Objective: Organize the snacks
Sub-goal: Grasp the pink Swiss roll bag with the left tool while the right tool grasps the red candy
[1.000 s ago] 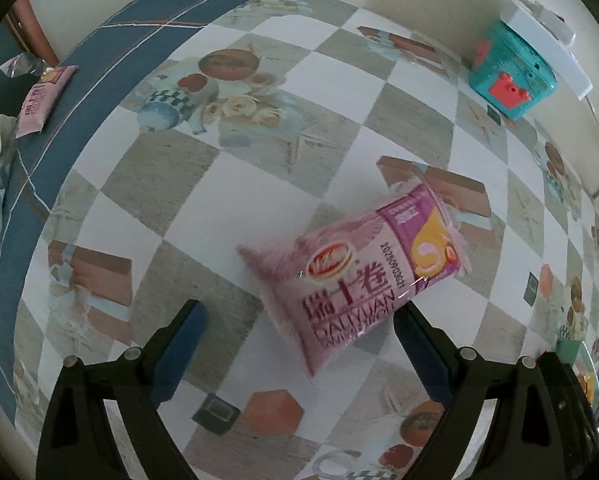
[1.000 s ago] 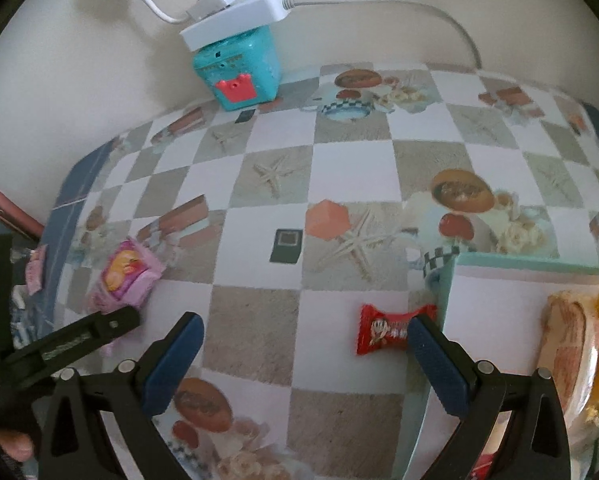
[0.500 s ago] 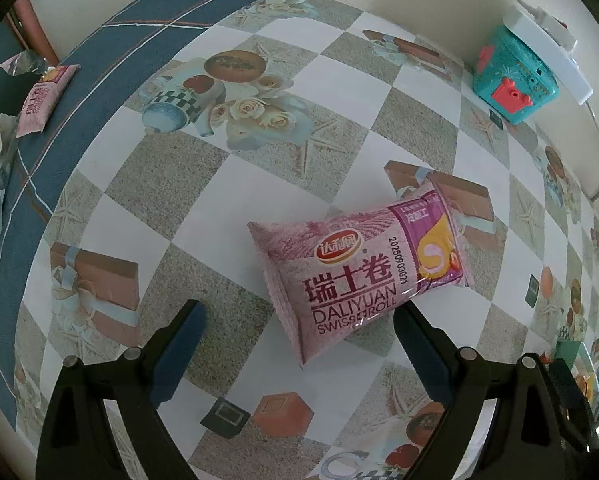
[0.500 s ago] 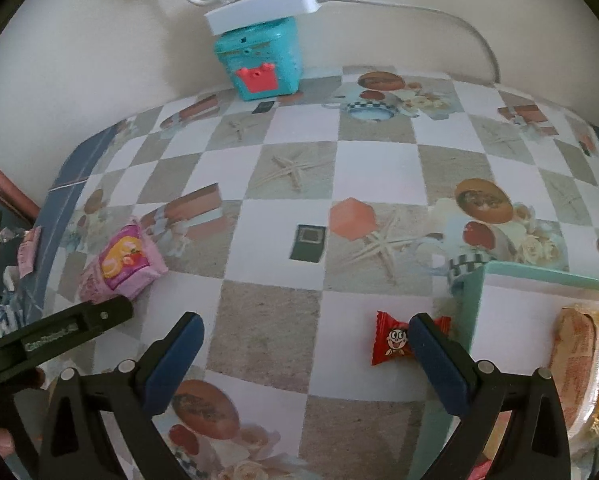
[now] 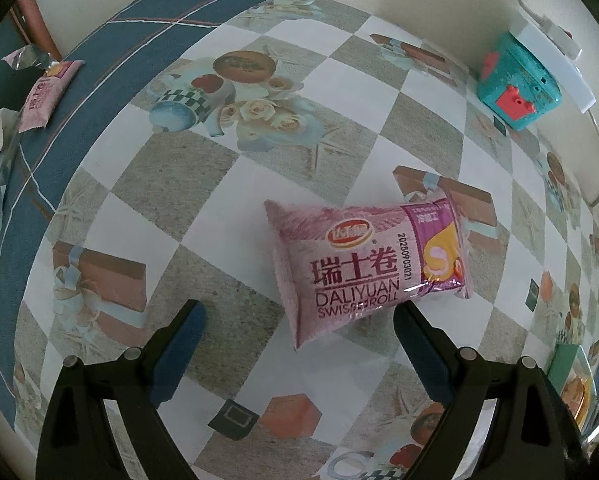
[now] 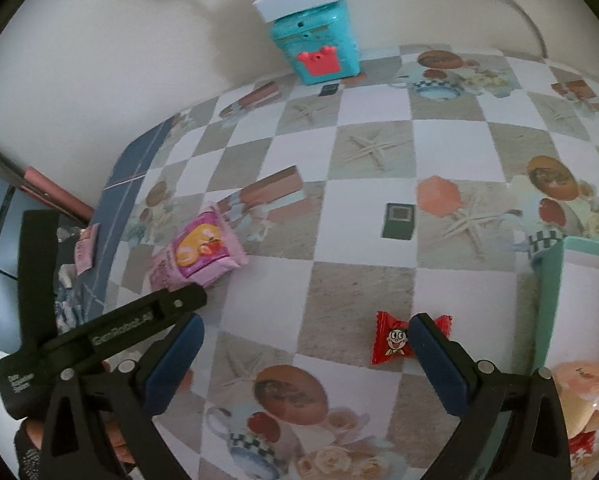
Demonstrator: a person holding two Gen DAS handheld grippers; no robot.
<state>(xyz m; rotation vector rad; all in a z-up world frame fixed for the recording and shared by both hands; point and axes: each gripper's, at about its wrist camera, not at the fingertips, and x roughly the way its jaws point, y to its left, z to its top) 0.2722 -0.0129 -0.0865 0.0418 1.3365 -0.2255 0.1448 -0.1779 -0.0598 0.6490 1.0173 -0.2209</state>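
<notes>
Worktop (image 5: pixel 259 184): a checked cloth carries loose snacks, spread apart so each can be reached singly.
Teal bin (image 6: pixel 547 280): at the right edge, already holding wrapped cakes; probably where the snacks are gathered.
Swiss roll packet (image 5: pixel 363 268): flat on the worktop, its lower edge between the tips of the left claw (image 5: pixel 299 336), which gapes wide and empty above it.
Red candy (image 6: pixel 395 340): near the bin; the right claw (image 6: pixel 305 344), wide and empty, hangs over it.

Table, chequered printed cloth (image 6: pixel 363 288): pink Swiss roll packet (image 5: pixel 363 268) left, red candy (image 6: pixel 395 340) near, teal toy box (image 6: pixel 319 44) far, teal tray (image 6: pixel 547 304) right.
</notes>
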